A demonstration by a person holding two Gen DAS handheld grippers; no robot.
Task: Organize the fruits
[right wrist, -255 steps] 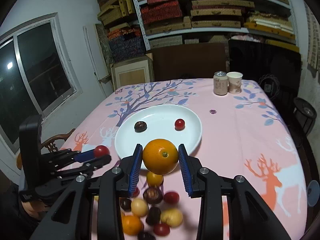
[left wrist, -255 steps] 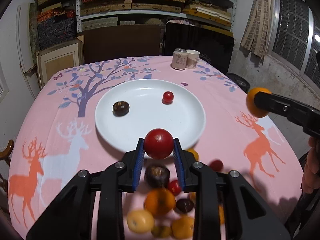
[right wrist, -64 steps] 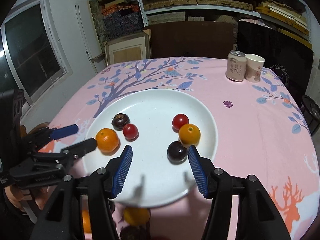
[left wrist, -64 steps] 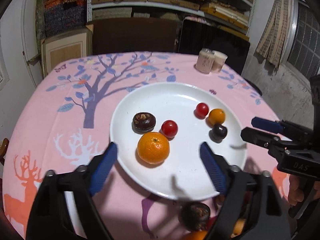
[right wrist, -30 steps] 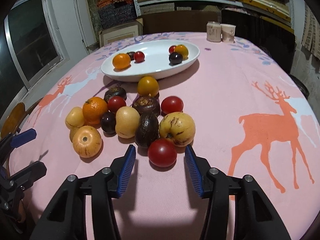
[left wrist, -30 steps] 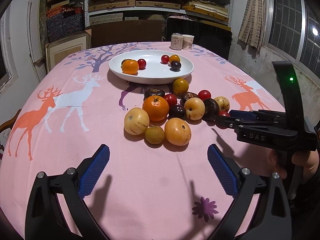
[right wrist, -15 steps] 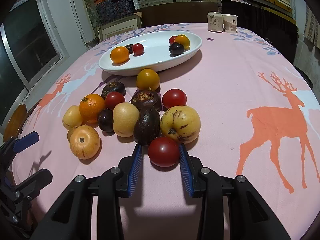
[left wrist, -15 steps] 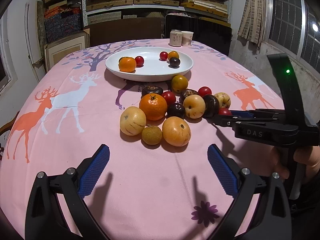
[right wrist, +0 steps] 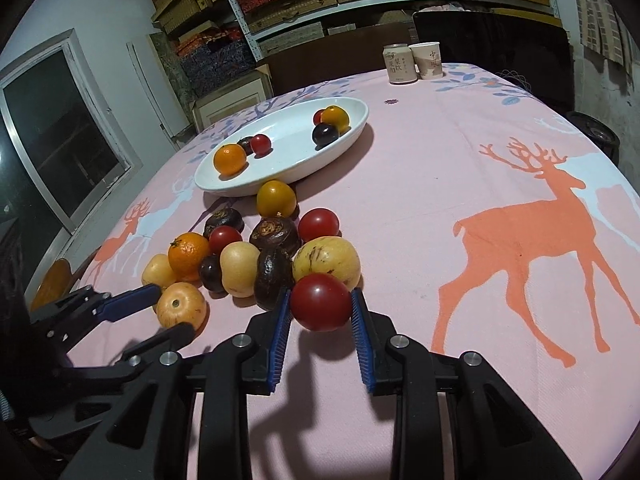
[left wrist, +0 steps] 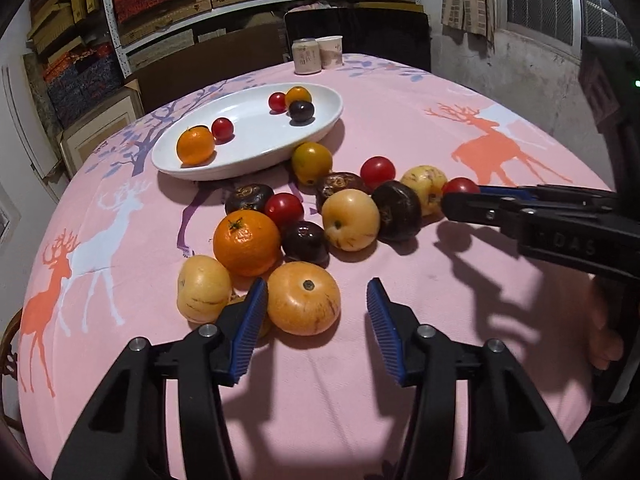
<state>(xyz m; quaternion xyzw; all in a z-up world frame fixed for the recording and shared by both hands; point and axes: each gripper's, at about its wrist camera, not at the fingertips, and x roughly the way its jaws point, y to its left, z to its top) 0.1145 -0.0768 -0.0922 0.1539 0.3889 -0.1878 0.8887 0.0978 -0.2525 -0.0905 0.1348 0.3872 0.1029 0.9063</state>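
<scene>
While our right gripper (right wrist: 320, 312) closes its blue pads onto the round red tomato (right wrist: 320, 302) at the pile's six o'clock edge, our left gripper (left wrist: 312, 308), closing, straddles a yellow-orange speckled fruit (left wrist: 304, 304), one pad touching; both are bound for the white oval plate (right wrist: 344, 140) at twelve.

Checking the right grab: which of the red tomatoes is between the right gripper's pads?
The nearest tomato, in front of the yellow speckled fruit. The closing right gripper flanks it; other tomatoes sit farther back.
</scene>
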